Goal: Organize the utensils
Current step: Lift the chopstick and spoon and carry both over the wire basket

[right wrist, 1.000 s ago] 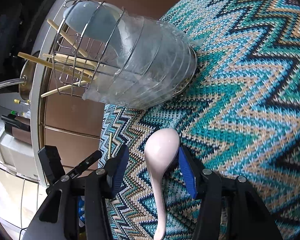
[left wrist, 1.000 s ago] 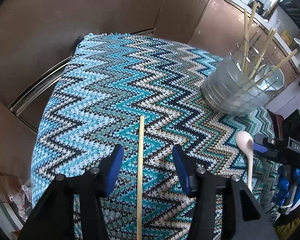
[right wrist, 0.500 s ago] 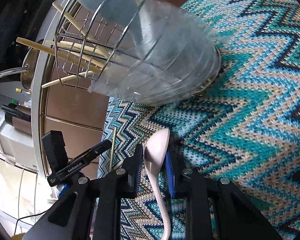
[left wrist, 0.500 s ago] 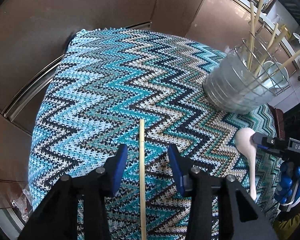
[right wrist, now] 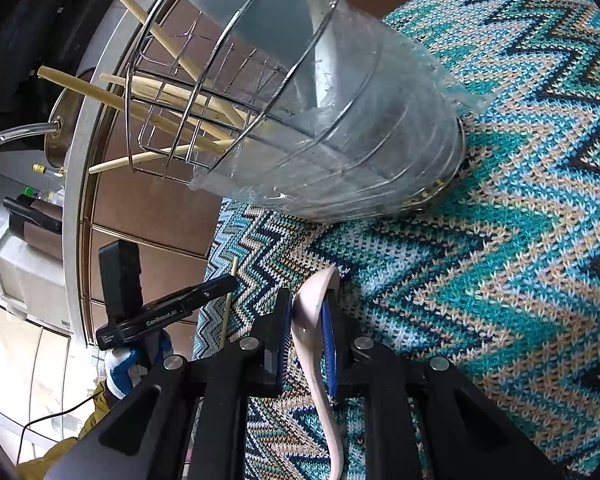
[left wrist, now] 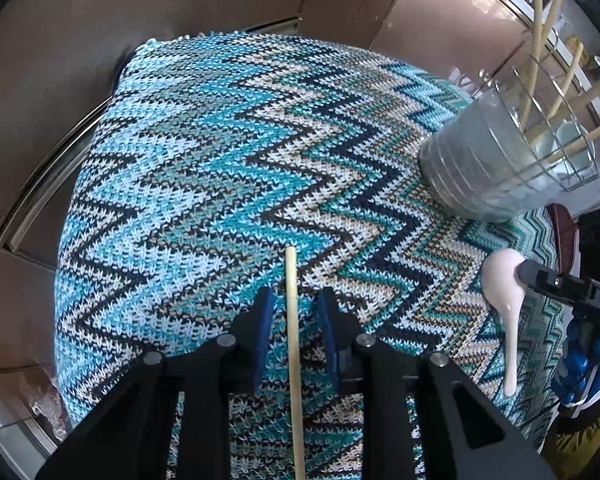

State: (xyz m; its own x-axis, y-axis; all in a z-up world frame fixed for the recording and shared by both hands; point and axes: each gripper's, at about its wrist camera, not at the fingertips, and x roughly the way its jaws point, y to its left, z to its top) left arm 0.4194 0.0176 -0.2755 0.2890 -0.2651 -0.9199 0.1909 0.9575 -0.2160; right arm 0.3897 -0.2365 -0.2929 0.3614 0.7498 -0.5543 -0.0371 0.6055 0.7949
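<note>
A wooden chopstick (left wrist: pixel 293 344) lies on the zigzag-knit cloth (left wrist: pixel 204 152) between the blue pads of my left gripper (left wrist: pixel 293 304); the jaws are partly closed with a gap on each side of it. My right gripper (right wrist: pixel 306 312) is shut on a pale pink spoon (right wrist: pixel 314 320), held on edge just above the cloth; it also shows in the left wrist view (left wrist: pixel 502 280). The wire utensil holder (right wrist: pixel 300 112) with a plastic liner holds several chopsticks and a pale bowl, and stands just beyond the spoon. It shows at the right in the left wrist view (left wrist: pixel 500 160).
Brown cabinet fronts (left wrist: pixel 140 20) surround the cloth-covered table. A counter with a pot (right wrist: pixel 56 136) and an appliance (right wrist: pixel 20 264) lies beyond the holder. The left gripper's body (right wrist: pixel 160 308) shows in the right wrist view, beside the chopstick (right wrist: pixel 229 300).
My left gripper's jaws have narrowed around the chopstick. My right gripper has closed on the pink spoon, turned it on edge and moved it nearer the holder.
</note>
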